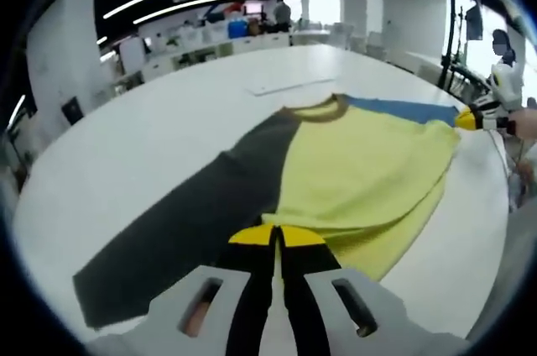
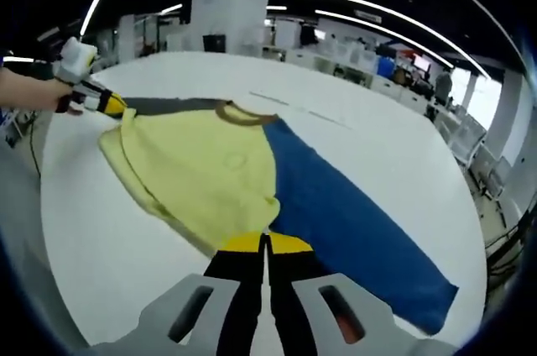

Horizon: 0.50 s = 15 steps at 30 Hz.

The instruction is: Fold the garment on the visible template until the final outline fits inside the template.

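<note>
The left gripper point(image 1: 278, 236) has its yellow-tipped jaws pressed together on the near edge of the garment point(image 1: 352, 171), at the seam where the yellow body meets the dark grey sleeve point(image 1: 193, 222). The right gripper point(image 2: 266, 243) is likewise closed on the opposite edge of the garment, at the junction of the yellow body and the blue sleeve point(image 2: 352, 222). Each tool faces the other across the cloth.

The garment lies spread on a round white table point(image 1: 126, 138), directly ahead of both tools. The yellow body appears already doubled over on itself along one side.

Procedure for this step, as judged from the scene: lift both pinched points together, keep the cloth taut between the tools, and carry the edge across evenly so the fold line stays straight. Lower both ends at the same time to avoid wrinkles.

The left gripper view shows the full grey sleeve trailing toward the tool's left, plus a faint rectangular outline point(image 1: 289, 84) on the table beyond the collar, possibly the template. The right gripper view shows the full blue sleeve extending to the tool's right.
</note>
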Motion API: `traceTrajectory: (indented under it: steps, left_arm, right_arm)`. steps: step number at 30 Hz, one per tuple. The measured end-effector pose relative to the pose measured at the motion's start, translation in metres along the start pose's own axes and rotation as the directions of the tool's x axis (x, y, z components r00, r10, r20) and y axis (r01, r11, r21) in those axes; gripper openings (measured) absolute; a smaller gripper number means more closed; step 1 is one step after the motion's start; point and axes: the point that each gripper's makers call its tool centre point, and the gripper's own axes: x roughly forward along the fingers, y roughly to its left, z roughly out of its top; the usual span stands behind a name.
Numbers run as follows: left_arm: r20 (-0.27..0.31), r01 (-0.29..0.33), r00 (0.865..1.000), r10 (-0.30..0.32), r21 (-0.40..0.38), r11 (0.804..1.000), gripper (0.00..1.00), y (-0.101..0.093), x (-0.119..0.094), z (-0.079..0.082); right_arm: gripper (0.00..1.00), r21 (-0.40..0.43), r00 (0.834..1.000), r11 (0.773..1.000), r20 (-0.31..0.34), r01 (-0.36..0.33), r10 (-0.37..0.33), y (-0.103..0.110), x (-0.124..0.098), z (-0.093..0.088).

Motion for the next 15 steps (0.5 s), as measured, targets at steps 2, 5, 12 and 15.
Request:
traceTrajectory:
  steps: [2,5,12,15]
  left_arm:
    - [-0.002,0.001,1.0,-0.001,0.003,1.0,0.0,-0.001,0.001,0.0]
    - [-0.009,0.004,1.0,-0.004,0.004,1.0,0.0,-0.001,0.002,0.0]
    - [-0.016,0.002,1.0,-0.002,0.003,1.0,0.0,-0.001,0.002,-0.002]
    - [-0.016,0.001,1.0,-0.001,0.005,1.0,0.0,0.0,0.003,-0.001]
  right_arm:
    - [0.03,-0.008,1.0,1.0,-0.012,-0.007,0.007,0.003,-0.001,-0.004]
    - [0.05,-0.042,0.999,0.999,-0.03,-0.017,0.016,0.006,-0.003,-0.009]
    - [0.17,-0.048,0.997,0.996,-0.037,-0.07,0.068,0.021,-0.003,-0.015]
    - [0.21,-0.031,0.995,0.996,-0.046,-0.088,0.087,0.025,-0.001,-0.018]
